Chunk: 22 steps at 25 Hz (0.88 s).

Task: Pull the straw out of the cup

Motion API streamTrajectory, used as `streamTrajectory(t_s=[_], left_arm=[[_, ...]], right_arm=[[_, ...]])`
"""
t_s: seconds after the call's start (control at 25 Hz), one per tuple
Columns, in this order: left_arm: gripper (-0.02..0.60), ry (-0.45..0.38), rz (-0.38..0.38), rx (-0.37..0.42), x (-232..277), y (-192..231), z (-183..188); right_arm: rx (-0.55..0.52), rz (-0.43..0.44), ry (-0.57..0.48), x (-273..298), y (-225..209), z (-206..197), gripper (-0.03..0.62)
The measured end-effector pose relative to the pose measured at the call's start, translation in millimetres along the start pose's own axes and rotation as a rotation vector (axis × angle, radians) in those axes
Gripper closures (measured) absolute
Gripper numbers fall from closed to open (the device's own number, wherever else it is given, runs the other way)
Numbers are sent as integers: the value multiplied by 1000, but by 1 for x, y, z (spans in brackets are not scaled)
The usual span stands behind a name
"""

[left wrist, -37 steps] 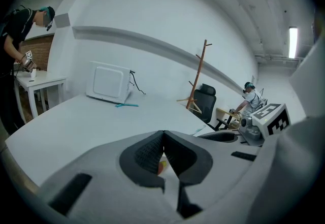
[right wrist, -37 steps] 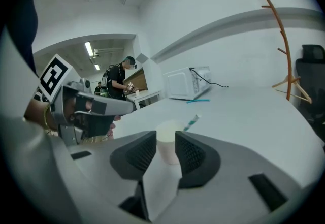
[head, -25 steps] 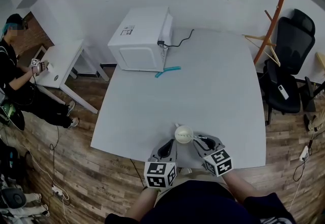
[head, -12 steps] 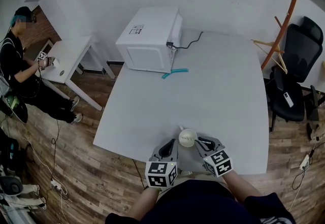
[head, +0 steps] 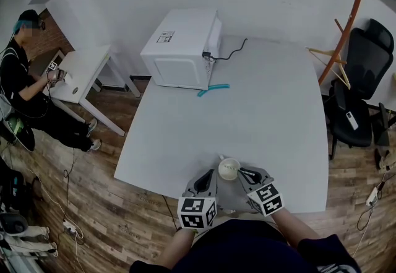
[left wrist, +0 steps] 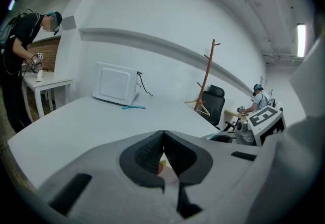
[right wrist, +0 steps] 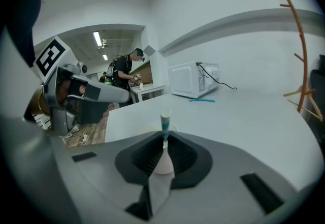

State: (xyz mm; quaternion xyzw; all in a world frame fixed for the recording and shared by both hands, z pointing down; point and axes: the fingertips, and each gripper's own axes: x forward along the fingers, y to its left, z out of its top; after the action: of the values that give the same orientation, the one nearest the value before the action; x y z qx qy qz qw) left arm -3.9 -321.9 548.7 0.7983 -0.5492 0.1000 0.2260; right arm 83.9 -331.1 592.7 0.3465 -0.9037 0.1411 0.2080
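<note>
Straw (right wrist: 165, 124): white with teal bands, upright, rising straight out of the seam where the right gripper (right wrist: 164, 141) jaws meet. Pads pressed together on its lower part, upper end clear above the tips. From the head view only its pale top (head: 221, 157) shows, at the far-left rim of the cup (head: 229, 168).

Cup: small, white, open top, on the table (head: 266, 98) close to the near edge. Right gripper (head: 240, 173) tips sit at its right rim.

Left gripper (left wrist: 163, 134): jaws closed tip to tip. A small orange-green sliver shows in the gap behind the tips; cannot tell what it is. In the head view it lies just left of the cup (head: 210, 175), roughly parallel to the right one. No view shows whether it touches the cup.

Farther out: white microwave (head: 182, 49) at the far-left corner of the table, a teal stick-like item (head: 213, 88) lying just in front of it. Black office chair (head: 362, 86) and wooden coat stand (head: 352, 12) to the right. A person (head: 21, 80) stands at a small white side table (head: 86, 64) on the left.
</note>
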Motion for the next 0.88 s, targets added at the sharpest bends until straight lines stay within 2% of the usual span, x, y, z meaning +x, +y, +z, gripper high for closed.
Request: streamTrajectory(t_s=[0.88], left_arm=[[565, -19, -20, -4, -23, 5, -7]], right_arm=[[-20, -52, -66, -16, 20, 23, 551]])
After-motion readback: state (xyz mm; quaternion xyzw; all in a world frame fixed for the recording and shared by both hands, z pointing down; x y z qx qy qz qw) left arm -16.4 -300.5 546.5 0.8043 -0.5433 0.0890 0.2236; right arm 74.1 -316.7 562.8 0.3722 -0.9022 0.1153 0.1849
